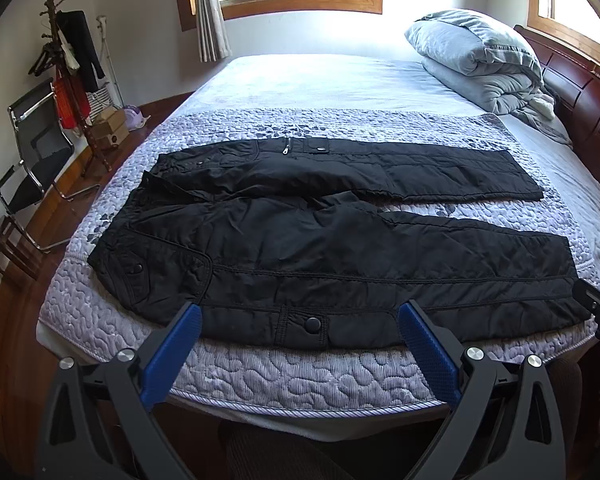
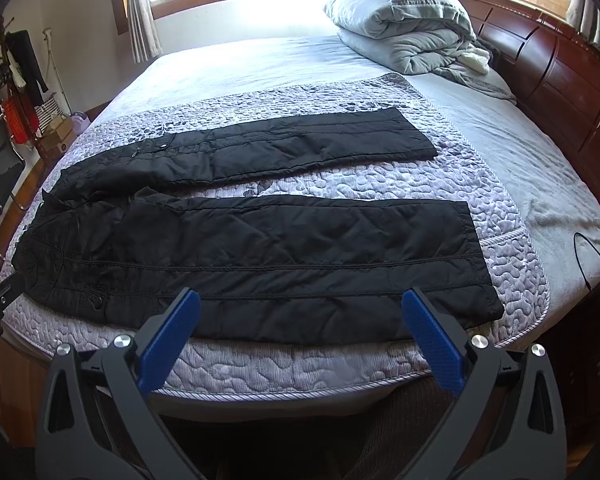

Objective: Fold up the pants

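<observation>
The black quilted pants point(image 1: 332, 240) lie flat and unfolded across a lavender quilted coverlet point(image 1: 284, 368) on the bed point(image 2: 532, 148), waistband toward the coat rack point(image 1: 64, 80) side and both legs stretched apart toward the wooden headboard point(image 2: 572, 92). At the coverlet's near edge, the left gripper point(image 1: 300, 316) hangs with its blue fingers point(image 1: 172, 352) spread wide over the snap pocket by the waist, and the right gripper point(image 2: 300, 300) is likewise spread, gripping nothing, over the near leg's lower part. Beyond the pants, a folded grey duvet point(image 2: 404, 24) sits against the headboard.
</observation>
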